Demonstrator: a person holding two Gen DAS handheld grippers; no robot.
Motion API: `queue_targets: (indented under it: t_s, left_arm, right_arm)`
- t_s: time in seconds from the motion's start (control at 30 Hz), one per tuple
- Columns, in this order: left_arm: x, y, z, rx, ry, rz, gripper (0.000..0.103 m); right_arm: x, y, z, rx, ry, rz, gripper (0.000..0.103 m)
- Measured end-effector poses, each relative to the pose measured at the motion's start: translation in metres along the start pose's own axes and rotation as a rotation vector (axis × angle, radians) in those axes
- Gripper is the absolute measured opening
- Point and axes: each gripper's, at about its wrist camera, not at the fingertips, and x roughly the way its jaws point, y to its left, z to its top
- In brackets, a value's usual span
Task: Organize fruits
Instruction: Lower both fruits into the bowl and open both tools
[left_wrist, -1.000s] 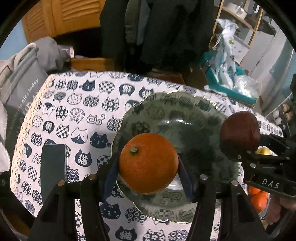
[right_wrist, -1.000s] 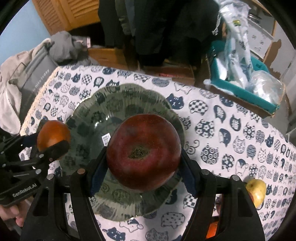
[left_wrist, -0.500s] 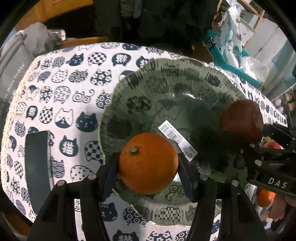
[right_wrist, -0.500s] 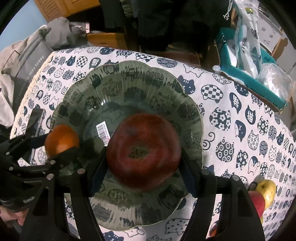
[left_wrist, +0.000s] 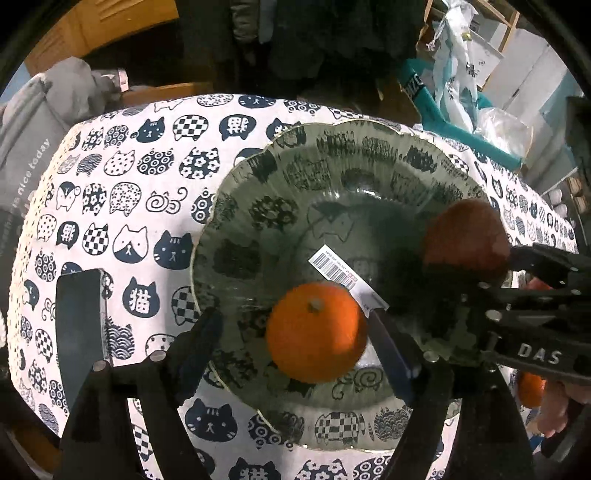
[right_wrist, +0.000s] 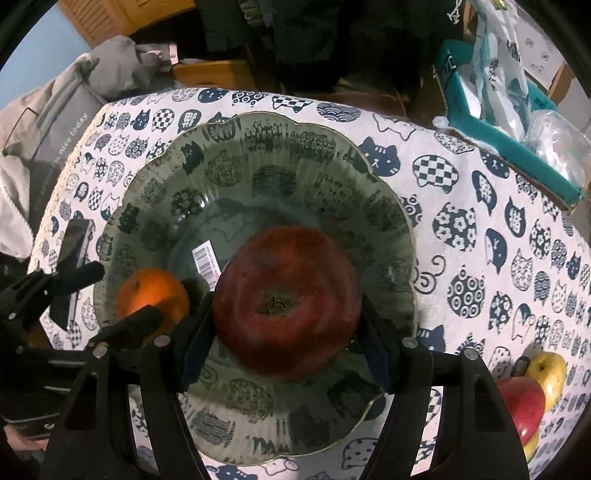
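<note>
At the lower centre of the left wrist view, the left hand-held gripper (left_wrist: 295, 332) now stands wide: half a second ago its jaws pinched the orange (left_wrist: 316, 332), and now the left finger is well clear of the fruit while the right finger is just beside or touching it. The orange appears to rest on the near inner slope of the glass plate (left_wrist: 258, 177), just below the barcode sticker (left_wrist: 338, 271), so that fruit looks delivered. In the centre of the right wrist view, the right hand-held gripper (right_wrist: 286, 328) remains clamped on the dark red apple (right_wrist: 286, 302), low over the plate's middle; whether the apple touches the glass cannot be told. Judging by this, releasing the apple is the step left for this pair. The orange is slightly motion-blurred, so it may not have settled. At the lower right edge of the right wrist view, a red apple (right_wrist: 521, 402) and a yellow apple (right_wrist: 548, 369) wait on the cat-print worktop (right_wrist: 480, 206), partly cut off by the lens rim. A dark phone (left_wrist: 79, 328) lies at the left.
</note>
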Motion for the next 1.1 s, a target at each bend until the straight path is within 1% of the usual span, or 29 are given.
queue_targets:
  t_s: [0.2,0.27,0.37,0.53,0.57,0.6,0.63,0.83,0.97,1.1]
  left_arm:
    - [-0.013,0.016,-0.004,-0.041,-0.015,0.002,0.082]
    - [-0.018,0.022,-0.006,-0.049,-0.027,0.008,0.082]
    - [-0.021,0.029,-0.008,-0.063,-0.039,0.03,0.082]
    - [-0.027,0.041,-0.013,-0.095,-0.048,0.042,0.082]
    - [-0.029,0.043,-0.014,-0.101,-0.051,0.044,0.082]
    - [-0.031,0.044,-0.014,-0.106,-0.054,0.043,0.082]
    - [-0.034,0.045,-0.014,-0.112,-0.059,0.044,0.082]
    - [-0.051,0.043,-0.015,-0.114,-0.096,0.045,0.082]
    - [-0.065,0.039,-0.018,-0.109,-0.117,0.041,0.082]
    - [-0.08,0.032,-0.02,-0.107,-0.137,0.027,0.082]
  right_arm:
    - [0.009,0.004,0.0,-0.002,0.035,0.012,0.072]
    - [0.011,0.009,0.0,-0.031,0.039,-0.001,0.072]
    - [0.015,0.013,-0.001,-0.042,0.057,-0.001,0.072]
    - [0.018,0.02,-0.006,-0.085,0.074,-0.036,0.074]
    - [0.016,0.02,-0.007,-0.084,0.062,-0.028,0.076]
    - [0.013,0.02,-0.007,-0.081,0.049,-0.021,0.081]
    - [0.008,0.021,-0.006,-0.08,0.031,-0.02,0.084]
    - [-0.019,0.024,-0.004,-0.087,-0.04,-0.024,0.084]
    - [-0.047,0.024,-0.006,-0.093,-0.105,-0.055,0.084]
    - [-0.079,0.019,-0.01,-0.078,-0.173,-0.066,0.084]
